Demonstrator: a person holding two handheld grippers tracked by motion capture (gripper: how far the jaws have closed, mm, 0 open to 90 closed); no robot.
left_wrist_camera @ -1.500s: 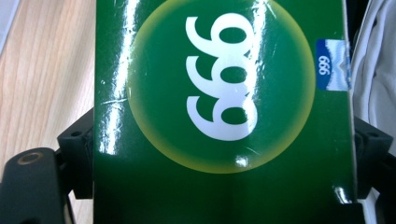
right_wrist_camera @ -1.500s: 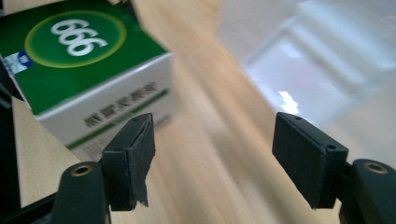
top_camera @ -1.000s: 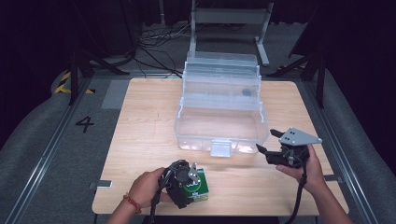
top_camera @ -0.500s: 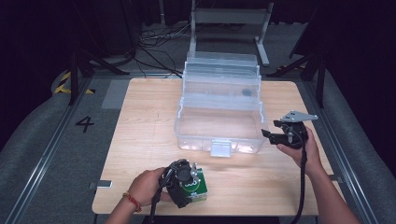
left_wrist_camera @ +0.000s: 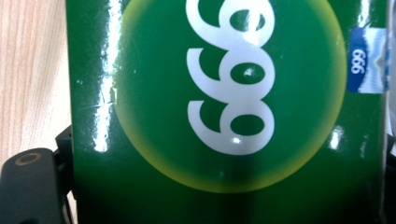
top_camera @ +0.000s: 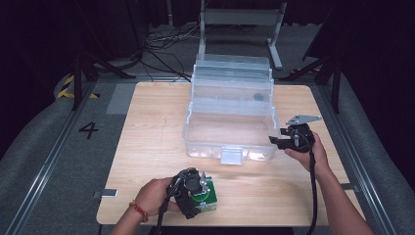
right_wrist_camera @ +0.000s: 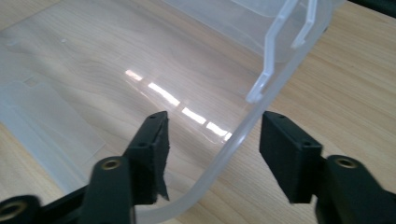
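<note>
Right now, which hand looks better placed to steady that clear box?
The right. The right gripper already straddles the clear box rim at its corner, jaws closing in without pressing yet. The left gripper is busy, clamped on the green carton near the table edge.

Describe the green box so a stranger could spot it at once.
Start at the wooden table and its big clear bin. Come to the near edge, left of the bin's latch: the green box sits there, in the left tool. It is the one coloured item, printed with white 999.
</note>
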